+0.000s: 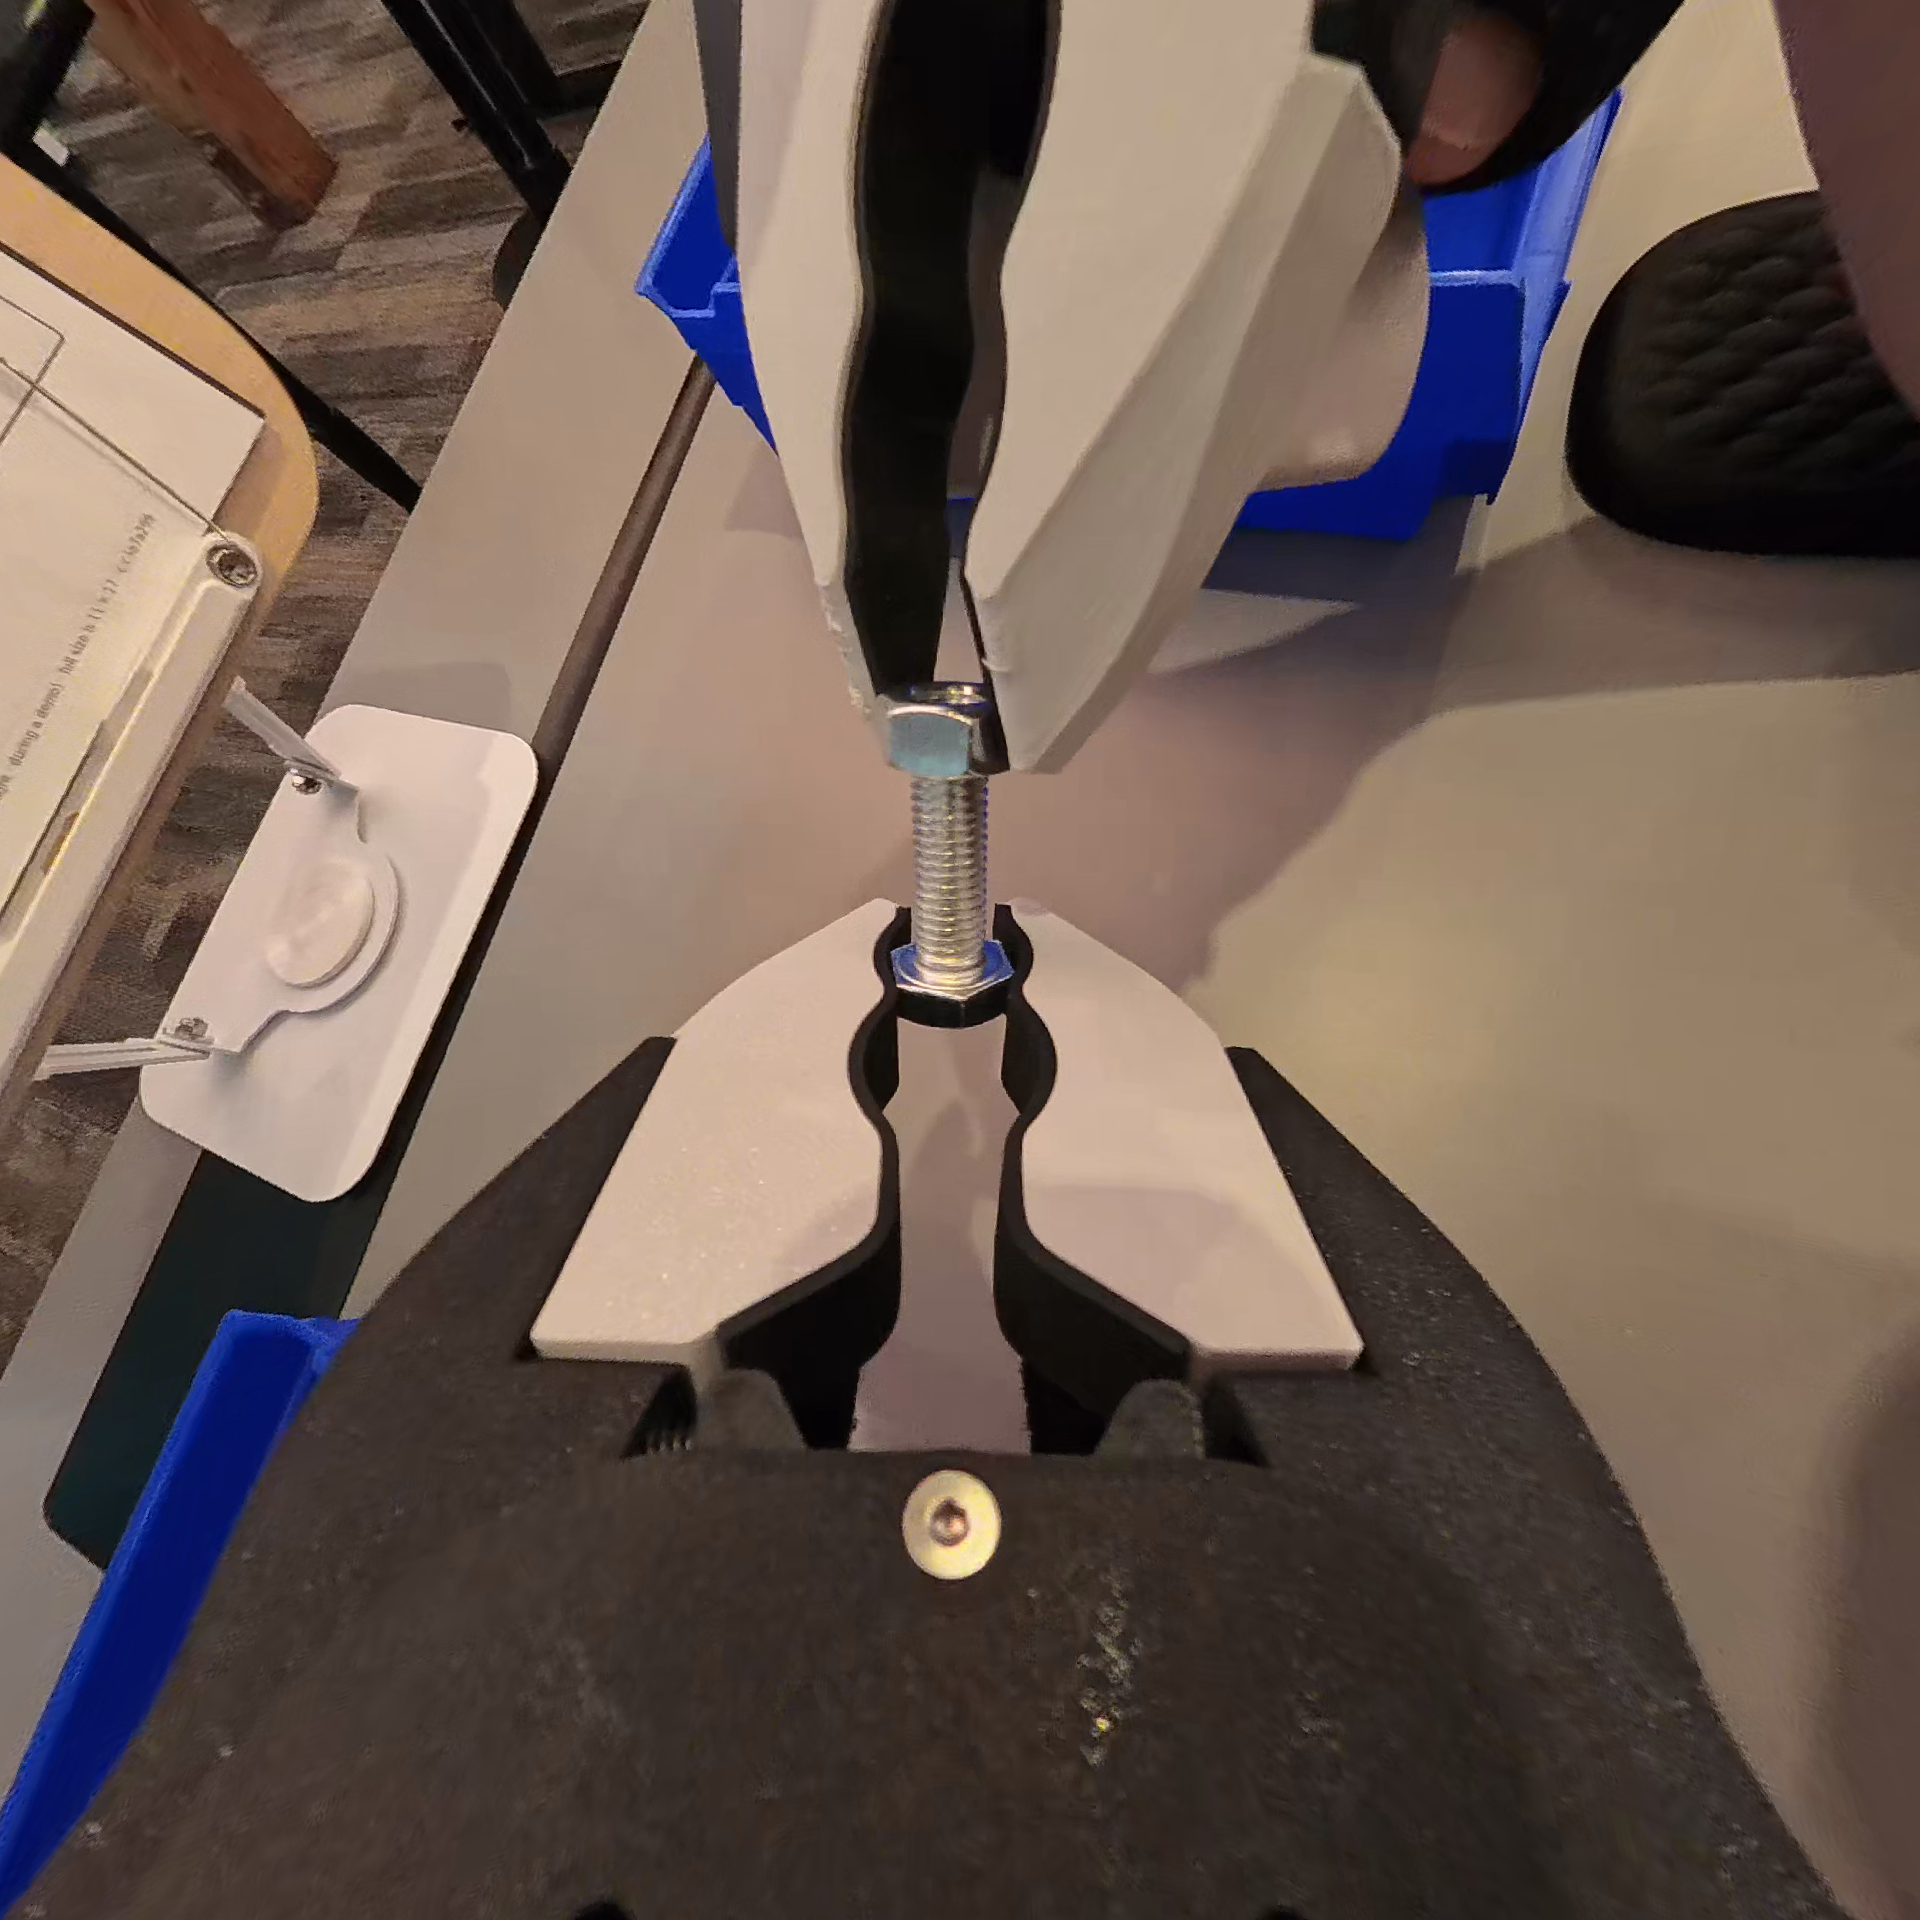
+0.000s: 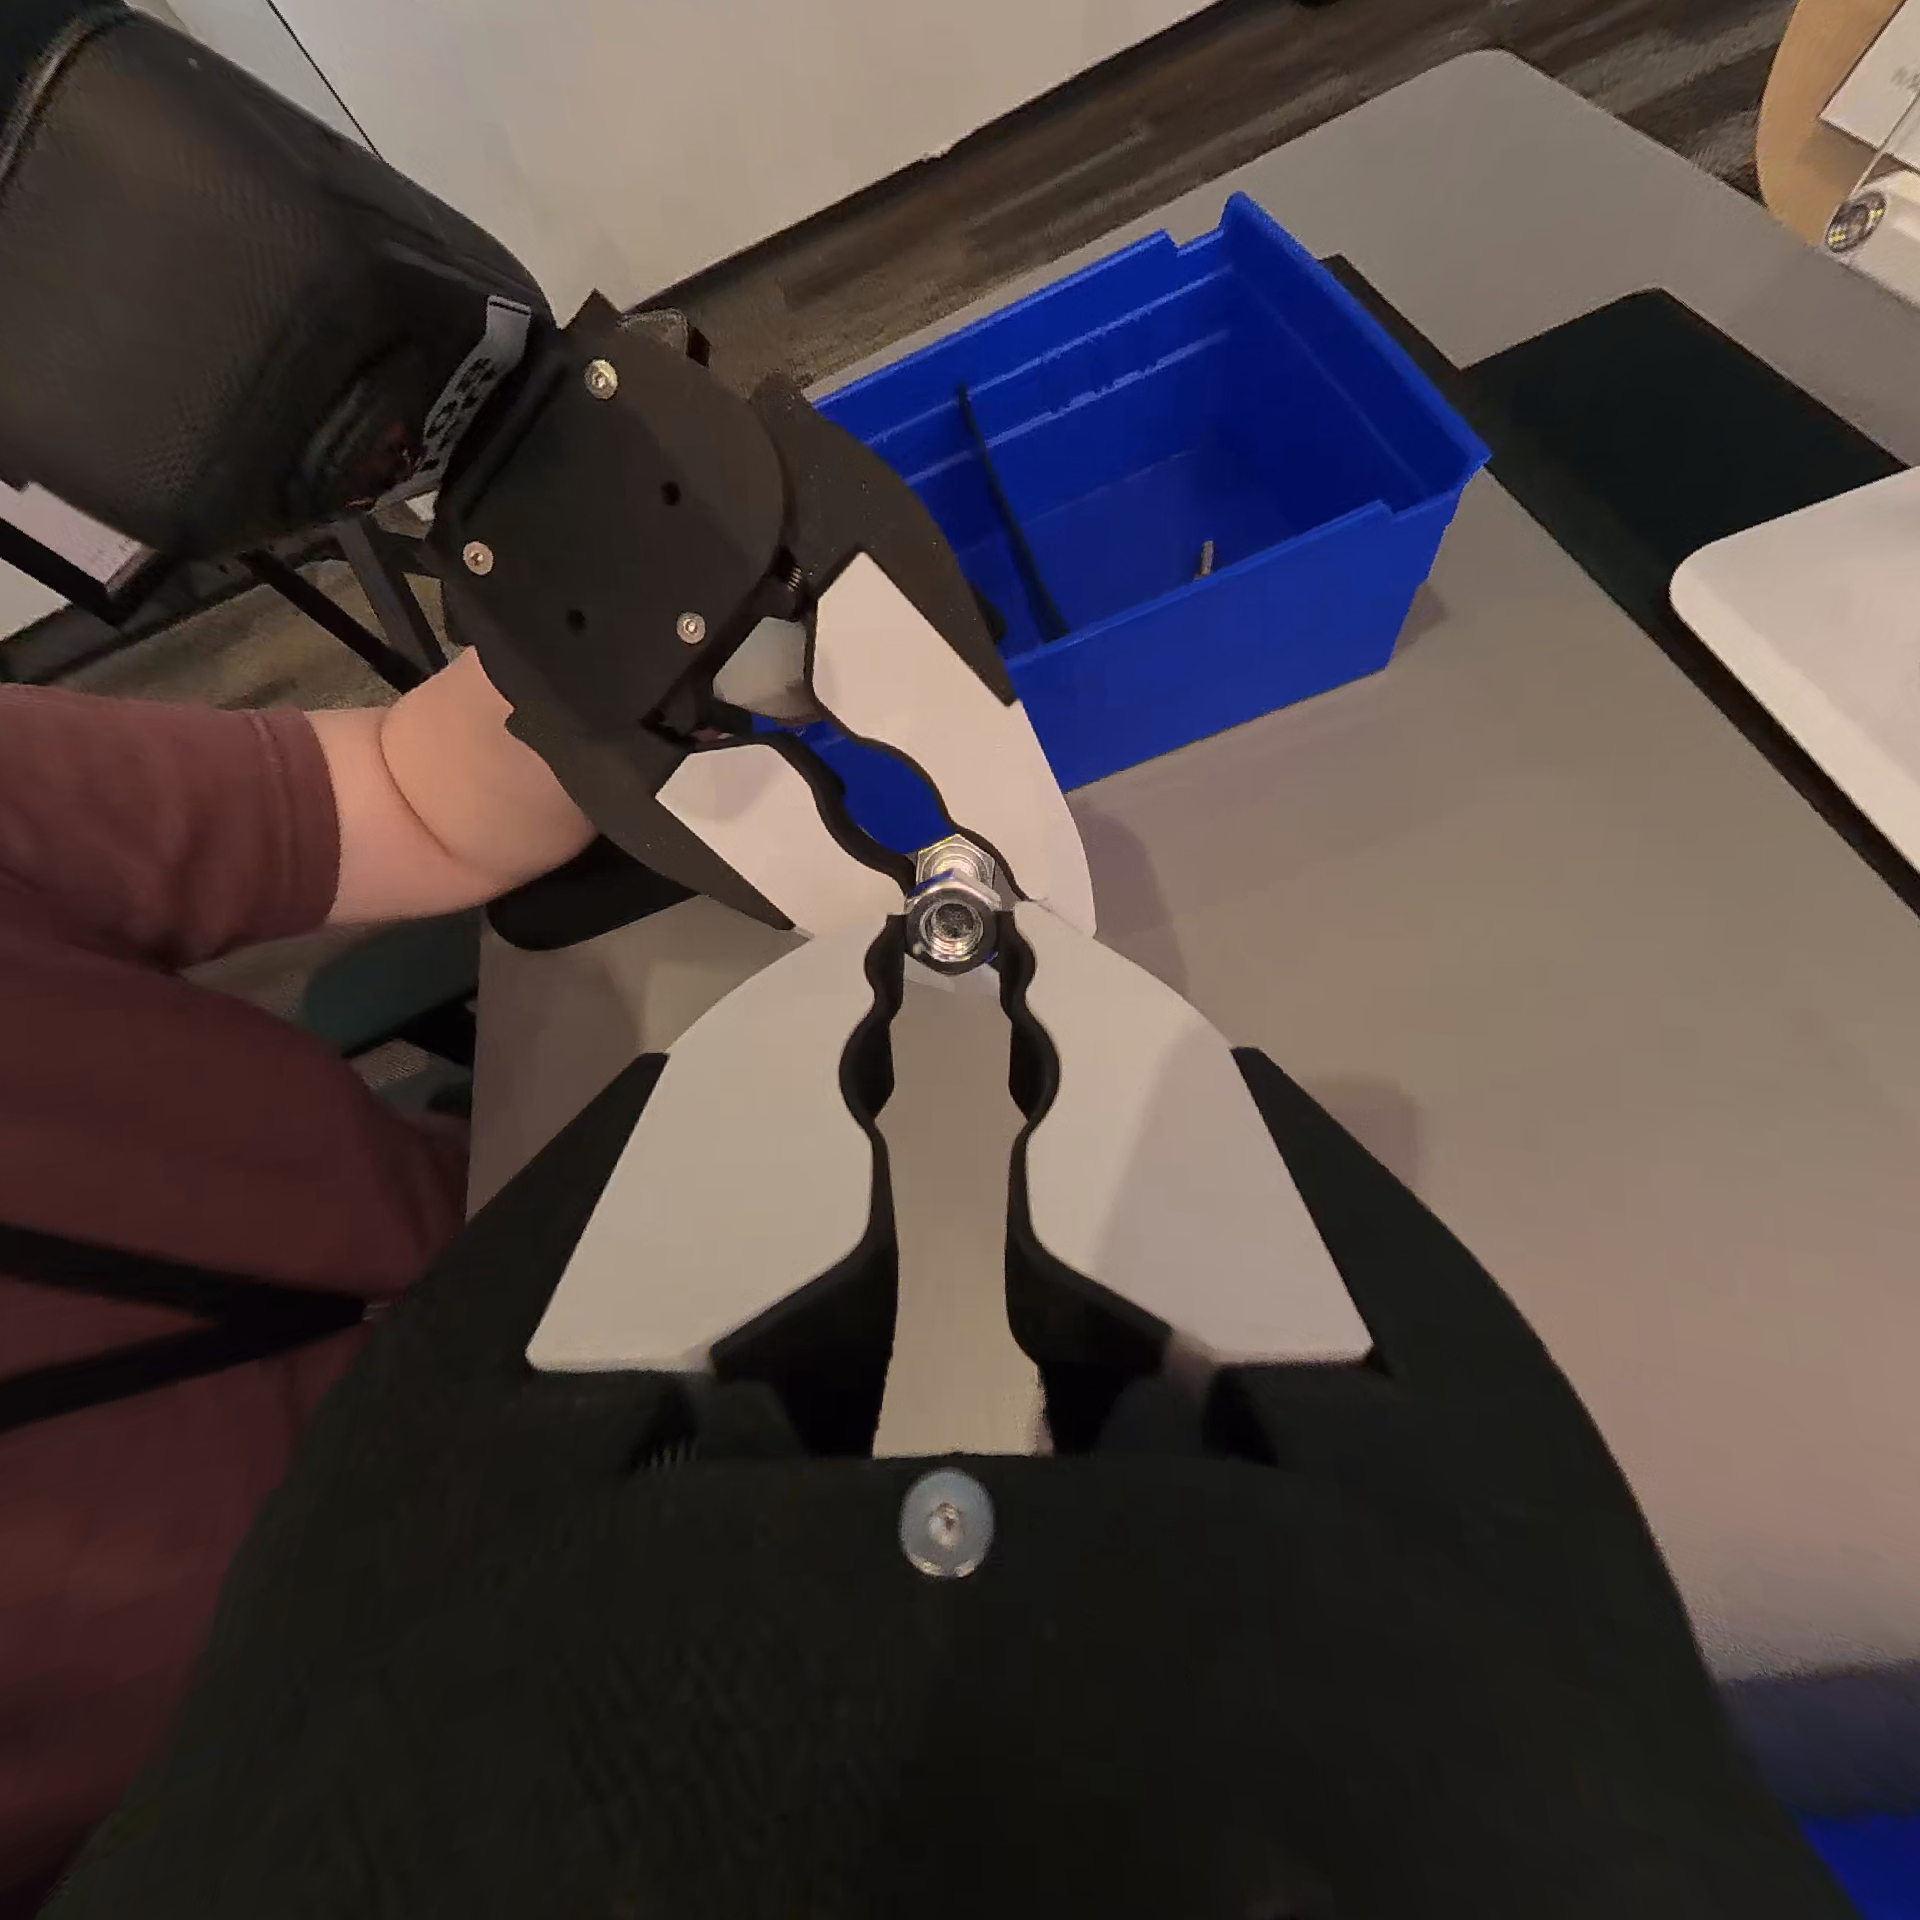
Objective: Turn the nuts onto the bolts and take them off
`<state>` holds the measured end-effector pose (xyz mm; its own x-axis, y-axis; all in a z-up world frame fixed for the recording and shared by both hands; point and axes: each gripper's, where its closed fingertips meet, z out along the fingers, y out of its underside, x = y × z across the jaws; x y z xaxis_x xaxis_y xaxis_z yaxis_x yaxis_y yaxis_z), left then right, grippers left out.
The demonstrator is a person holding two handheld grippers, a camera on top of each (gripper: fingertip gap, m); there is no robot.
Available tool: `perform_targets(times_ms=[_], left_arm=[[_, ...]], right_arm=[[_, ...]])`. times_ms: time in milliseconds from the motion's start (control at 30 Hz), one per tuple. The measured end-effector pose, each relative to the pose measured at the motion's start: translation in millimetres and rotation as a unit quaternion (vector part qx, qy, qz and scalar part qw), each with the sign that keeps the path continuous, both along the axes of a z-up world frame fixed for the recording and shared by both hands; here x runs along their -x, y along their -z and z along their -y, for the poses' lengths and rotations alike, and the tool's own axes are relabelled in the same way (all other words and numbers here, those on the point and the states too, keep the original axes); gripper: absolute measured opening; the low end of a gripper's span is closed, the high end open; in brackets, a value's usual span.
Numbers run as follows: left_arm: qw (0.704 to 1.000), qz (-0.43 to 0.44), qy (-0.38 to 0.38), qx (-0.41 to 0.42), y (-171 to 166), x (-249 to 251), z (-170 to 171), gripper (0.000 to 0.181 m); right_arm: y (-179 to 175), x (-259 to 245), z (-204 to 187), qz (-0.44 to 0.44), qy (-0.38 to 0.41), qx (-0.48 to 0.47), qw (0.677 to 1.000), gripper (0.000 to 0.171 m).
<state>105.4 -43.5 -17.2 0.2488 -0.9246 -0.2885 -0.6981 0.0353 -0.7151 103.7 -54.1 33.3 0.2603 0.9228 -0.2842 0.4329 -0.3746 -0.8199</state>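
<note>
— What lies under your work?
— A grey surface, matte, with soft shadows on it. You see a blue bin on it, and a black mat beside that.
— And beyond the edge?
— You look down on patterned grey-brown carpet. A round wooden table stands at the left, and a black mesh chair at the right.
— Any wall?
— A plain white wall behind the bin, meeting the carpet.

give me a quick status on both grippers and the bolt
Left gripper shut on nut. Right gripper shut on bolt head, held in the air over the table. Nut near the bolt's tip. Nothing in the way; blue bin behind.
</note>
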Motion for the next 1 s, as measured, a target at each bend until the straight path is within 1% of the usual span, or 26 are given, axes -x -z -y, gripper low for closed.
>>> perform_targets(times_ms=[133,200,300,333,400,467,533,667,767,1000], left_arm=[[1.000,0.019,0.002,-0.002,-6,-1,1,0.015],[0.998,0.054,0.010,0.007,-16,-4,4,0.015],[0.994,0.111,0.017,0.012,-32,-7,6,0.015],[0.990,0.138,0.019,0.012,-40,-8,6,0.015],[0.976,0.216,0.028,0.017,-60,-11,8,0.015],[0.953,0.295,0.060,0.047,-78,-16,19,0.015],[0.939,0.333,0.066,0.062,-87,-18,21,0.015],[0.938,0.337,0.057,0.052,-86,-18,18,0.015],[0.931,0.356,0.061,0.048,-92,-17,20,0.015],[0.930,0.363,0.038,0.039,-97,-8,12,0.015]], right_arm=[[-9,3,1,-0.020,-0.012,-0.039,0.999,0.019],[-20,5,0,-0.044,-0.014,-0.074,0.996,0.035],[-46,7,2,-0.109,-0.023,-0.140,0.984,0.043],[-55,9,3,-0.137,-0.025,-0.160,0.977,0.050],[-73,12,7,-0.200,-0.030,-0.199,0.959,0.065],[-84,20,17,-0.257,-0.047,-0.216,0.941,0.073],[-87,30,26,-0.280,-0.062,-0.219,0.933,0.077],[-88,41,35,-0.288,-0.067,-0.233,0.926,0.078],[-84,44,36,-0.271,-0.068,-0.232,0.932,0.081],[-83,41,34,-0.243,-0.055,-0.256,0.934,0.083]])
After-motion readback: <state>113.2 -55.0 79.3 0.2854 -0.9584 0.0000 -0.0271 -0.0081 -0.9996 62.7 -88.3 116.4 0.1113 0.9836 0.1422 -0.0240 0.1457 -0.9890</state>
